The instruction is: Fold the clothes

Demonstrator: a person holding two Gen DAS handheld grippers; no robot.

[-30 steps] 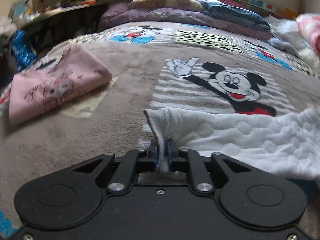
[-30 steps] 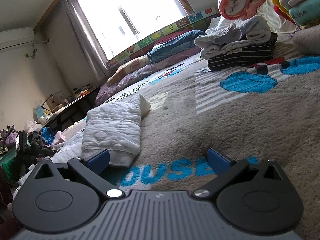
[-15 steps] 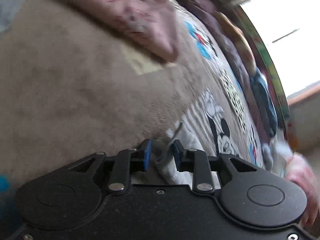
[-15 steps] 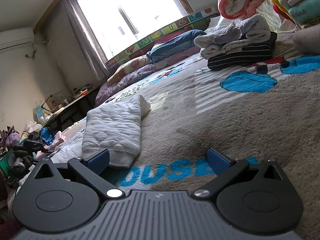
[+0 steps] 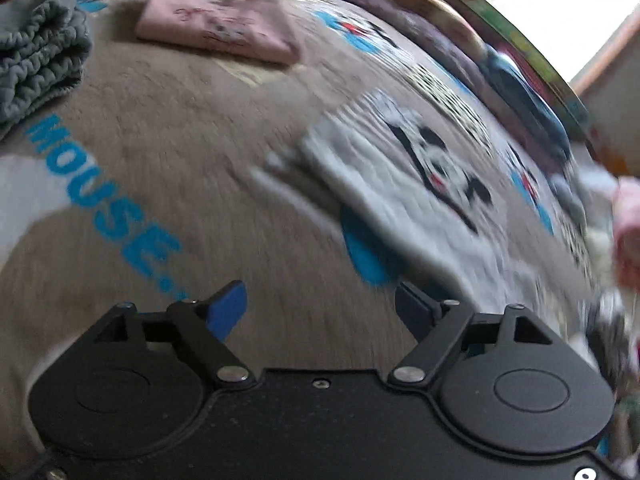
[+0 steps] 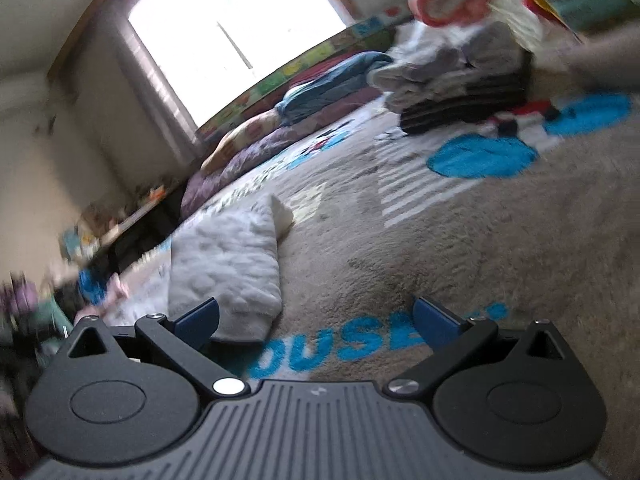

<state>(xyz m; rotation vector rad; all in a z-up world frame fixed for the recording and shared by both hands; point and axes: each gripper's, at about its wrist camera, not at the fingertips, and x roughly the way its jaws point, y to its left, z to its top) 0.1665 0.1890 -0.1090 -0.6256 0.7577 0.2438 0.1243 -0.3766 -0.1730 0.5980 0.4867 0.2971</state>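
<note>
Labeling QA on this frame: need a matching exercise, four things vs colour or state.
Things:
1. left gripper
2. folded quilted garment
3. folded shirt
4. bunched cloth

Colour or state:
a. pink
b. open, holding nothing
c. grey
d. white

Pairs: 1-b, 2-d, 3-a, 4-c
</note>
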